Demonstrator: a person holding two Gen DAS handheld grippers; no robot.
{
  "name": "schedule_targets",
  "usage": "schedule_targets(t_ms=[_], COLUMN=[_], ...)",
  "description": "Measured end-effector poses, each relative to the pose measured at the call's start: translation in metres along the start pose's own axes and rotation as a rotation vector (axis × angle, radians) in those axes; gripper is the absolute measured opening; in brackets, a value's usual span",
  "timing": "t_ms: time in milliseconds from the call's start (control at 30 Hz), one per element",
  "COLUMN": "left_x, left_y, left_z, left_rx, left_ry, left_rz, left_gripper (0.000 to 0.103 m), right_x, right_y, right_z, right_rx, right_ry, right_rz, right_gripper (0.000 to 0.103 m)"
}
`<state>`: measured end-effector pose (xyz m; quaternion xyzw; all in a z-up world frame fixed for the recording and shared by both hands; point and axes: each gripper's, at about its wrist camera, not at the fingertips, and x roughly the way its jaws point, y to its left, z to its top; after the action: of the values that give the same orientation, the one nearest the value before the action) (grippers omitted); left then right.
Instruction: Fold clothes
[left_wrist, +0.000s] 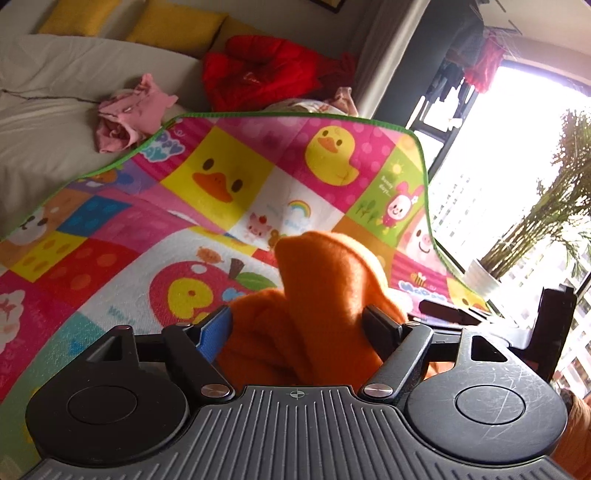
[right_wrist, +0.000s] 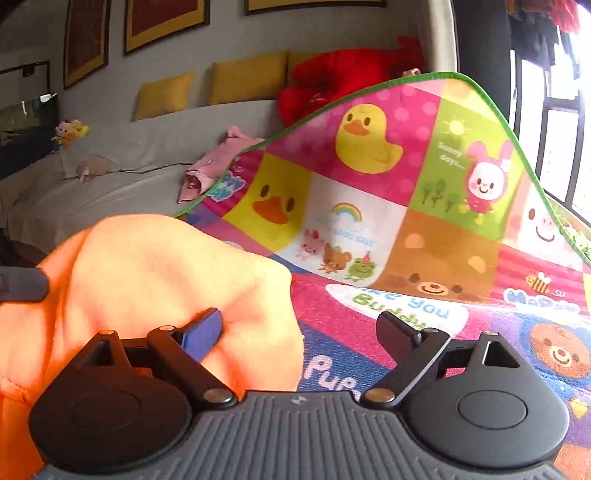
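**Orange garment bunched, fold barely begun**

The left hand-held gripper (left_wrist: 299, 325) has orange cloth (left_wrist: 325, 288) bunched between its fingers, over the near part of the mat (left_wrist: 110, 236). The right hand-held gripper (right_wrist: 299, 332) stands wide, holding nothing, the cloth's edge beside its left finger. No neat fold shows; pink clothes (left_wrist: 129, 114) and a red garment (left_wrist: 258, 70) wait far off on the sofa (left_wrist: 55, 92).

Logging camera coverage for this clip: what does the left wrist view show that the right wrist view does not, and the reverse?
Only the left wrist view shows the potted plant by the window, and orange garment bunched between the left tool's fingers. Only the right wrist view shows framed pictures on the wall, small plush toys on the sofa, and the right tool open, with the mat between its fingers. Both show the cartoon play mat, pink clothing, red fabric pile and yellow cushions.
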<state>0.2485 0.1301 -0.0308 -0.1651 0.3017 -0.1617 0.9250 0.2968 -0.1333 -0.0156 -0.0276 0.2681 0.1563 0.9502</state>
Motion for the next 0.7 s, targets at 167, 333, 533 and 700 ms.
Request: schedule_targets(t_ms=[167,333,533,700], left_x=[0.024,0.024,0.021,0.017], left_y=[0.001,0.007,0.014,0.012], left_z=[-0.015,-0.026,-0.031,-0.027], left_rx=[0.006,0.048,0.009,-0.018], left_ry=[0.065,0.078,0.087,0.066], left_rz=[0.04,0.116,0.11,0.067], left_gripper=[0.082,0.081,0.078,0.078], right_x=[-0.001,-0.012,-0.016,0.009], right_y=[-0.002,0.013,0.021,0.024], right_z=[-0.005,0.002,0.016,0.013], right_rx=[-0.035,-0.081,-0.087,-0.127], right_ry=[0.001,-0.035,-0.071,0.021], right_rz=[-0.013,0.038,0.09,-0.031], right_gripper=[0.098,0.098,0.098,0.103])
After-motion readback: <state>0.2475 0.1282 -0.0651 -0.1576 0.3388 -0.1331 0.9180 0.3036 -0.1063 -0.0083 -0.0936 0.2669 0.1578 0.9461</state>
